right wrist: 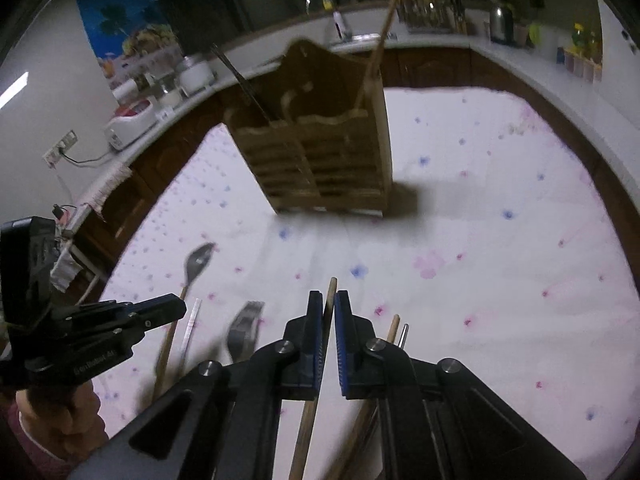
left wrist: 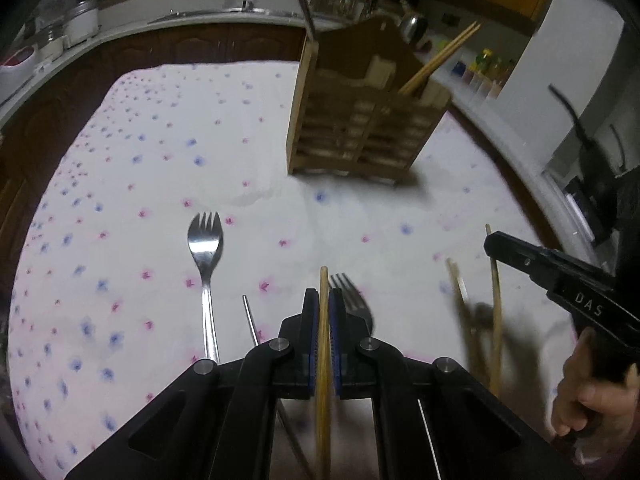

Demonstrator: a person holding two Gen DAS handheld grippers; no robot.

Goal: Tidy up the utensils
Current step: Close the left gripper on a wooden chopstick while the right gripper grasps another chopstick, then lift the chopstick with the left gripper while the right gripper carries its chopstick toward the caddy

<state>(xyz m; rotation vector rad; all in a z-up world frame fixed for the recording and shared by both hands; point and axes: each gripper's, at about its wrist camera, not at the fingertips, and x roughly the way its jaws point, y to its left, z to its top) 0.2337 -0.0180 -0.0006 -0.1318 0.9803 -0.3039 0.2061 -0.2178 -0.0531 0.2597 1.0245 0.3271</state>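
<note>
A wooden utensil caddy [left wrist: 352, 120] stands at the far side of the flowered tablecloth; it also shows in the right wrist view [right wrist: 320, 160], with wooden chopsticks [left wrist: 440, 60] and a metal chopstick [right wrist: 240, 80] in it. My left gripper [left wrist: 324, 300] is shut on a wooden chopstick [left wrist: 323, 360] above the cloth. My right gripper [right wrist: 329, 300] is shut on another wooden chopstick [right wrist: 316, 392]. A fork [left wrist: 205, 264] lies to the left, a second fork [left wrist: 352, 300] under the left gripper.
Loose wooden chopsticks [left wrist: 496, 312] and a metal chopstick [left wrist: 251, 320] lie on the cloth [left wrist: 160, 160]. The right gripper shows in the left wrist view [left wrist: 560, 280]. A kitchen counter [left wrist: 200, 12] with jars and a kettle runs behind the table.
</note>
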